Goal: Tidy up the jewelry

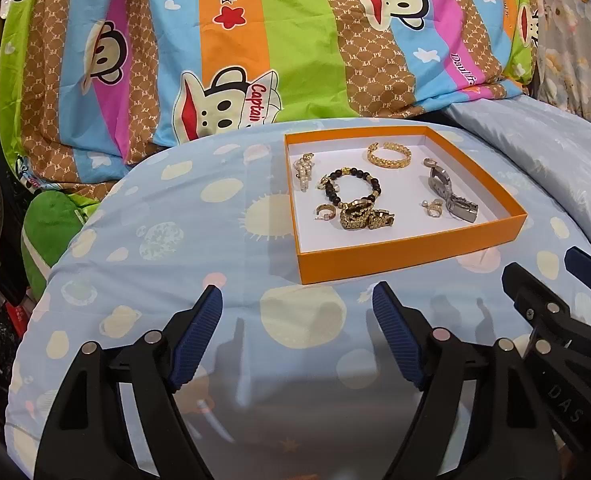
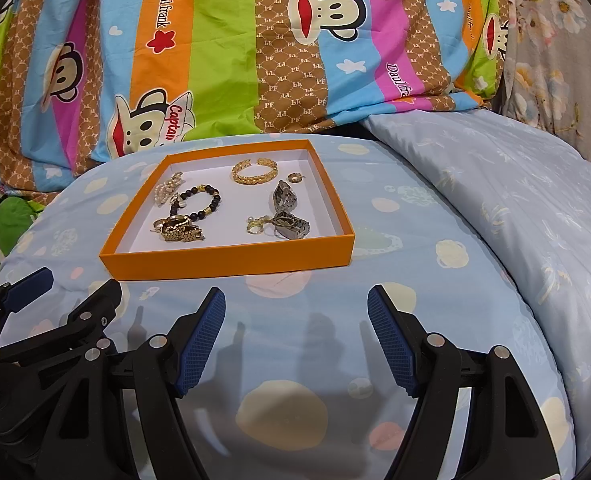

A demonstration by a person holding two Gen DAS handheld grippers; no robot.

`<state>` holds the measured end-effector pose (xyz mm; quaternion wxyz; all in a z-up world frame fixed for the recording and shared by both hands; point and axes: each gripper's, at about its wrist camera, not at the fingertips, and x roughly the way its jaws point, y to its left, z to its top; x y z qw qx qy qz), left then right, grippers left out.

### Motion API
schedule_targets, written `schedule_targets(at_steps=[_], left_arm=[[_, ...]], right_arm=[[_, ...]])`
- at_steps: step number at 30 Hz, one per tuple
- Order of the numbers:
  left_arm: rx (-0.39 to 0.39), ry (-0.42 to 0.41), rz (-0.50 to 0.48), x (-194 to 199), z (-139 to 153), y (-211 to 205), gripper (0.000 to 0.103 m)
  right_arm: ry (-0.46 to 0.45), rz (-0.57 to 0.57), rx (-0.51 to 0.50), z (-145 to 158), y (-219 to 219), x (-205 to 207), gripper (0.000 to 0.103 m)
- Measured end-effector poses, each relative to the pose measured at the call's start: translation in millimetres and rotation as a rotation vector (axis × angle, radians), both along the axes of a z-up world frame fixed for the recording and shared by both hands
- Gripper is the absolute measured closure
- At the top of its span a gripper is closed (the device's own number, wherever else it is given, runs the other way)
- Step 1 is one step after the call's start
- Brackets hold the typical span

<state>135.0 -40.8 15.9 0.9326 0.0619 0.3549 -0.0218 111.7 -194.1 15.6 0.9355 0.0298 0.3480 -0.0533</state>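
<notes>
The left hand-held gripper (image 1: 297, 320) and the right hand-held gripper (image 2: 295, 320) are both hovering with jaws spread wide and holding nothing, side by side above the blue bed cover (image 2: 295, 380). Just ahead of them the orange tray (image 2: 231, 258) is lying on this soft cover, so it is probably tipping easily when pressed. Inside are small, light pieces: a gold cuff (image 2: 254, 172), stiff and good to pinch across its band; a beaded bracelet (image 2: 199, 202), limp and rolling; a gold watch (image 2: 179, 232) and a silver watch (image 2: 289, 210), slippery metal. The pearl earrings (image 2: 167, 192) are looking fragile. The tray wall is standing between the grippers and the jewelry, and the pieces are lying close together, some touching.
</notes>
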Motion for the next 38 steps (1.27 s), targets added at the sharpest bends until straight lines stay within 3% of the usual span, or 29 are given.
schedule_targets(at_steps=[38], left_arm=[[0.036, -0.025, 0.033, -2.9, 0.7, -0.2, 0.023]], right_arm=[[-0.007, -0.01, -0.01, 0.8, -1.2, 0.4, 0.031]])
